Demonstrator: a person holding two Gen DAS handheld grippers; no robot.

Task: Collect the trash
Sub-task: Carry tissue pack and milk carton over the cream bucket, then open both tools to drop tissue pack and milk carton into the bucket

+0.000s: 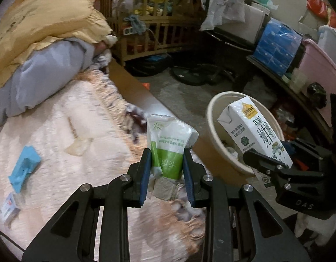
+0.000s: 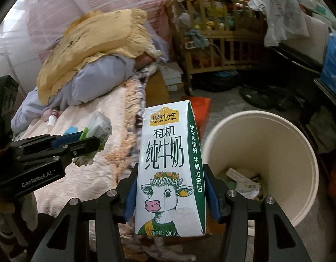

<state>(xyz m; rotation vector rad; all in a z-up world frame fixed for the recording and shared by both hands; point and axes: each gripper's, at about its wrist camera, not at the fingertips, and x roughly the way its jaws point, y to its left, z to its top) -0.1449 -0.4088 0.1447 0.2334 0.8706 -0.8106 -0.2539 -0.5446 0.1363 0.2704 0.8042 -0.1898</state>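
Left wrist view: the left gripper (image 1: 167,170) pinches a green-and-white tissue packet (image 1: 168,146) above the bed's edge; a blue wrapper (image 1: 23,170) and a small box (image 1: 9,209) remain on the blanket (image 1: 80,120), apparently uncollected. Right wrist view: the right gripper (image 2: 170,194) clamps a milk carton (image 2: 170,170) just beside the cream bin (image 2: 303,152), which already holds some paper scraps (image 2: 244,181); both held items await dropping.

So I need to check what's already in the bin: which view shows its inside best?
The right wrist view: the bin opens toward the camera, with paper scraps on its bottom. In the left wrist view the milk carton covers most of the inside.
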